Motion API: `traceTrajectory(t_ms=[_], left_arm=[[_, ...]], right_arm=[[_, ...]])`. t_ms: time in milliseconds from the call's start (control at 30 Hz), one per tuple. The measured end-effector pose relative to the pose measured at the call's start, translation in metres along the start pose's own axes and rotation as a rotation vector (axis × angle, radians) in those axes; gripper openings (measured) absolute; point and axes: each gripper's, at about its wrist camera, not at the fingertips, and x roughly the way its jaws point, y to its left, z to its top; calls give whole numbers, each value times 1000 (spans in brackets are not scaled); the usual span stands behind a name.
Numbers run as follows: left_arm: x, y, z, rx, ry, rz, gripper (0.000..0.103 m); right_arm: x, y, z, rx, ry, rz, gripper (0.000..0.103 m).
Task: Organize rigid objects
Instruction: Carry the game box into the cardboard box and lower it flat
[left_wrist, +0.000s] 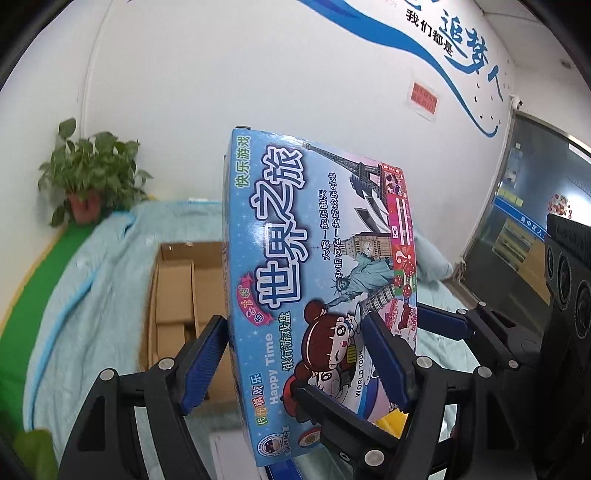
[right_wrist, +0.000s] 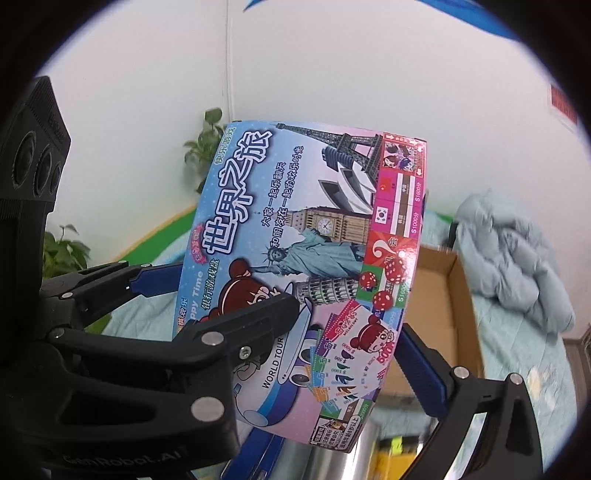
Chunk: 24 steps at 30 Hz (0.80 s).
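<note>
The left gripper (left_wrist: 295, 354) clamps the near left edge of the game box (left_wrist: 317, 280); the right gripper (right_wrist: 347, 336) clamps its right edge. The box hangs tilted, long axis pointing away, above the open cardboard box (left_wrist: 184, 284) ahead.

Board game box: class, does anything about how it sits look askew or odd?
Yes. The board game box is tilted in mid-air above the open cardboard box, clamped by both the left tongs and right tongs.
</note>
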Motion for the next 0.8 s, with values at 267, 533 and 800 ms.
traceTrajectory(t_ms=[267, 533, 800], left_arm=[[-14, 0, 63, 40, -66, 20, 72], [5, 0, 90, 78, -68, 63, 72], [68, 20, 75, 35, 34, 69, 71]], right_arm=[[0, -2, 36, -42, -50, -13, 100], [19, -8, 51, -44, -41, -17, 100], [68, -19, 37, -2, 60, 10, 100]])
